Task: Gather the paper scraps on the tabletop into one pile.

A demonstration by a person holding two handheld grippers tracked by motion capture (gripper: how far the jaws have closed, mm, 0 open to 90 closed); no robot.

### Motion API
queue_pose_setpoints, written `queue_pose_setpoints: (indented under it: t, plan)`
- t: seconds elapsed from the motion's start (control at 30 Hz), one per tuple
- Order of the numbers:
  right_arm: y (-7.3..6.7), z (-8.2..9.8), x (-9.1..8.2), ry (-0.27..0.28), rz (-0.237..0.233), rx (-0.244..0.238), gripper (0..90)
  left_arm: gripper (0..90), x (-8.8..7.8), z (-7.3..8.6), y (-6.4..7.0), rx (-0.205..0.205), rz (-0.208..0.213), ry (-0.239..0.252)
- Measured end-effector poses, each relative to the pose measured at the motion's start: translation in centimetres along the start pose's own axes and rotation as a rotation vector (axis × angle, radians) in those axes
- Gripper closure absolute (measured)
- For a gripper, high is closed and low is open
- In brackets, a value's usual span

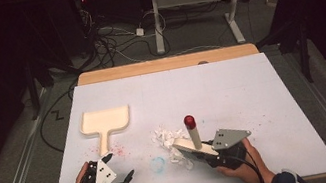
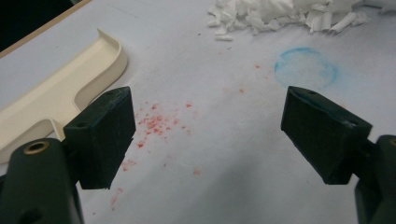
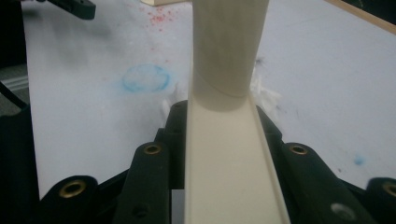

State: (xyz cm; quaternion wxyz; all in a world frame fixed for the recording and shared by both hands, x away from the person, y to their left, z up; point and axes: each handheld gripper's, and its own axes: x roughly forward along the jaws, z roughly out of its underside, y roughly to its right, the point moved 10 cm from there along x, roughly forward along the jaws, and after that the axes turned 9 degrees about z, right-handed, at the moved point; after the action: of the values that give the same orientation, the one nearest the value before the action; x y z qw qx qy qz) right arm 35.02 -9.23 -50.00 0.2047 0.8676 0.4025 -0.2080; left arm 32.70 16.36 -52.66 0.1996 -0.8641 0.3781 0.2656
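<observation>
A: Brush [image 1: 193, 134] in the right gripper [image 1: 211, 153], see? The jaws are squeezed tight on its cream handle, and it stands over the paper bits [image 1: 166, 137] in the middle of the table [image 1: 255, 105].

B: Is it heavy?

A: It looks light and stiff, I think. Smooth plastic may slip, so hold the flat handle.

B: And the left gripper [image 1: 120, 179]?

A: Wide open, holding nothing. The dustpan [image 1: 104, 122] lies just ahead of it.

B: Any difference between views?

A: The high view shows the red tip. The right gripper view shows the handle [image 3: 233, 163] between the jaws.
</observation>
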Motion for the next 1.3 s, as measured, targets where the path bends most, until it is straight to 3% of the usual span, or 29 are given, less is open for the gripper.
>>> queue_pose_setpoints:
  t: [0.23, 0.33, 0.57, 0.7, 0.9, 1.0, 1.17, 1.3]
  plan:
    - [0.1, -1.6, 1.2, 0.036, -0.013, 0.028, 68.2, 17.0, 0.0, 0.0, 0.2, 0.007, 0.002, -0.003]
    - [0.1, -1.5, 0.1, 0.032, -0.016, 0.012, 68.1, 17.0, 0.0, 0.0, 0.2, 0.007, 0.004, -0.004]
    - [1.7, -2.1, -4.1, 0.076, -0.017, 0.033, 68.1, 17.0, 0.1, -0.1, 0.4, 0.007, 0.002, -0.006]
    - [1.8, -1.2, -5.7, 0.058, -0.035, 0.023, 68.2, 17.0, 0.3, 0.0, 0.4, 0.009, 0.004, -0.018]
    - [1.0, 0.4, -7.5, 0.030, -0.112, 0.026, 68.1, 17.0, 0.2, 0.1, 0.4, 0.009, -0.001, -0.022]
    - [-0.2, 1.5, -7.3, -0.003, -0.170, 0.017, 68.1, 17.0, 0.1, 0.1, 0.4, 0.011, -0.003, -0.021]
    - [-1.4, 2.1, -5.3, -0.043, -0.239, 0.020, 68.2, 17.0, 0.1, 0.1, 0.4, 0.012, -0.002, -0.017]
    - [-1.0, 1.5, -3.4, -0.034, -0.209, -0.019, 68.1, 17.0, 0.2, 0.0, 0.4, 0.014, 0.002, -0.016]
